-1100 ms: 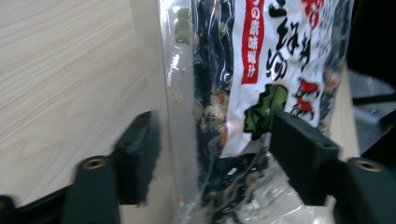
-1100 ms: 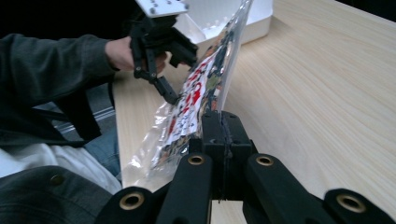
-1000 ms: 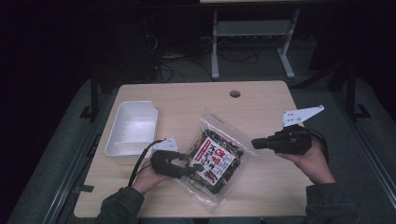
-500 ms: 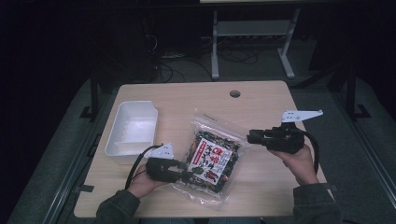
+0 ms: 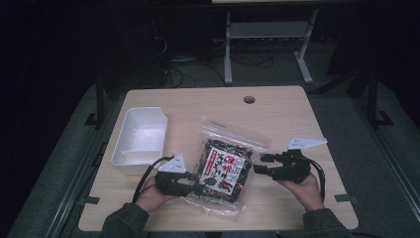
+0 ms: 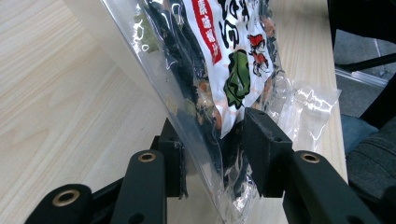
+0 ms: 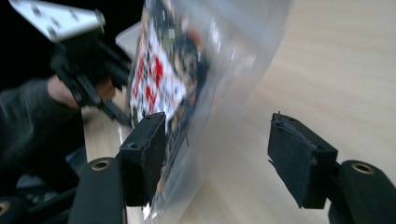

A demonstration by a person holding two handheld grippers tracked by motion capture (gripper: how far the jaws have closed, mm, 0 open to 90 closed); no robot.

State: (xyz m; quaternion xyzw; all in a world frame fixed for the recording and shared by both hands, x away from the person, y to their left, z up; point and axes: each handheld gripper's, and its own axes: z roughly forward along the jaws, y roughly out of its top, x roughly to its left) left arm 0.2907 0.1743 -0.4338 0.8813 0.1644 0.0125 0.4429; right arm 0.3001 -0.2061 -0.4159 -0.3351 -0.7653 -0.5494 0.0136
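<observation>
While the clear plastic snack bag (image 5: pixel 225 171) is lying on the light wooden worktop (image 5: pixel 277 114) between the two hands, the left gripper (image 5: pixel 198 187) is clamping the bag's near left edge, its pads pressing the film from both sides in the left gripper view (image 6: pixel 212 154); its jaws have just been closing on that edge. The bag (image 6: pixel 219 70) is carrying a white label with large red and black East Asian characters and a green patch, none of which I can make out well enough to read as words, and dark dried pieces with orange bits are showing through the film. The right gripper (image 5: pixel 258 164) is sitting at the bag's right edge with its jaws standing wide, having just been opening; in the right gripper view (image 7: pixel 215 154) the blurred film is hanging between the pads, close against the left pad and apart from the right one, so nothing is being squeezed there. The left hand (image 7: pixel 65 93) and its grey three-cornered plate are showing beyond the bag in that view. A white rectangular plastic tub (image 5: pixel 139 139) is standing on the worktop to the left of the bag, just beyond the left gripper, and a round cable hole (image 5: pixel 249 99) is sitting near the worktop's far edge.
</observation>
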